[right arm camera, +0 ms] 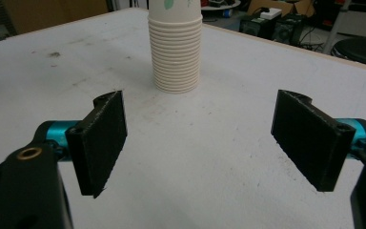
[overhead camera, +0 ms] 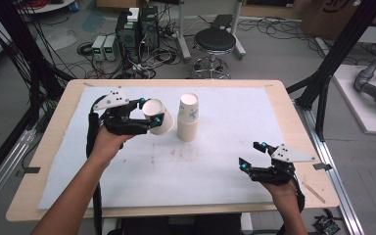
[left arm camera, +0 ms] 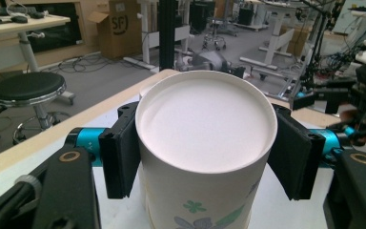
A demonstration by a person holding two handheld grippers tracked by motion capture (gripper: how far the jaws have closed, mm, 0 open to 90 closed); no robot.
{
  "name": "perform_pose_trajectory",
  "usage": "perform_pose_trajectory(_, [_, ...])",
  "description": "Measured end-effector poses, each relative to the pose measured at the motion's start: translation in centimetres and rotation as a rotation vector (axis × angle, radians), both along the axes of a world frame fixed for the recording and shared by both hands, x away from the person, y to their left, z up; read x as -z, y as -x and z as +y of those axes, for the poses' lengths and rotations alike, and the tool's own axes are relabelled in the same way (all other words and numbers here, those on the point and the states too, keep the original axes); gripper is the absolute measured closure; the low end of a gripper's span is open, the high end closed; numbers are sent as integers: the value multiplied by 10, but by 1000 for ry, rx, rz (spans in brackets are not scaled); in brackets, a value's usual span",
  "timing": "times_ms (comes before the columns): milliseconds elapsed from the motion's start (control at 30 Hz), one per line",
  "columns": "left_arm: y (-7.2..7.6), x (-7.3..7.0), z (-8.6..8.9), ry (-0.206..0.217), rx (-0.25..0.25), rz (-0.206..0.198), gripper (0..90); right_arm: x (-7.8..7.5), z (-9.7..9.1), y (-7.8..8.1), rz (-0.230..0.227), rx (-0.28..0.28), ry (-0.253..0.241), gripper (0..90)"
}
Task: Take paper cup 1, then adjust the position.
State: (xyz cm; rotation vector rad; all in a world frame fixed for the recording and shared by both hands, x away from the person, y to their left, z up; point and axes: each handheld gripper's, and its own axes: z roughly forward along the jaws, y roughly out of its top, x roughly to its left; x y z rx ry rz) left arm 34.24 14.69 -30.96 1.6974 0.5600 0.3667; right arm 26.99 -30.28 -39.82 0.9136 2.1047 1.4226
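Between your left gripper's [overhead camera: 152, 117] two black pads sits a single paper cup [overhead camera: 158, 115], clamped on both sides of its wall just under the rim; in the left gripper view the pads [left arm camera: 119, 150] press flat against the cup, whose white round end faces the camera and whose side carries a green and blue flower print. From the high view you hold that cup tilted, off the white mat [overhead camera: 127, 181], just left of the stack of paper cups [overhead camera: 188, 117], close to it but not touching. That stack stands upright on the mat near the table's middle, toward the far edge, its many nested rims showing as ridges in the right gripper view [right arm camera: 176, 52]. Your right gripper [overhead camera: 252, 155] rests low near the right front corner of the mat, well apart from the stack, jaws spread wide with nothing between them; its view looks along the bare mat toward the stack. Beyond the wooden table [overhead camera: 54, 142] a black round stool [overhead camera: 215, 41] stands on the floor among cables.
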Motion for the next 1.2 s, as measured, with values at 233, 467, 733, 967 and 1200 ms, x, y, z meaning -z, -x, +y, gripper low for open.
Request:
perform_pose_trajectory(233, [7, 24, -4, -15, 27, 33, 341, 2, 8, -4, 41, -38, 4, 197])
perform_pose_trajectory(467, [14, 34, -9, -14, 63, 55, 338, -8, 27, -8, 28, -127, 2, 196])
perform_pose_trajectory(733, [18, 40, -14, -13, 111, 65, 339, -14, 54, -19, 48, -240, 8, 196])
perform_pose_trajectory(967, [23, 50, -20, -19, 132, 66, 338, -15, 74, -27, 59, -320, 11, 196])
perform_pose_trajectory(1200, [30, 54, -29, -9, 170, 73, 339, -13, 88, -26, 61, -379, 12, 197])
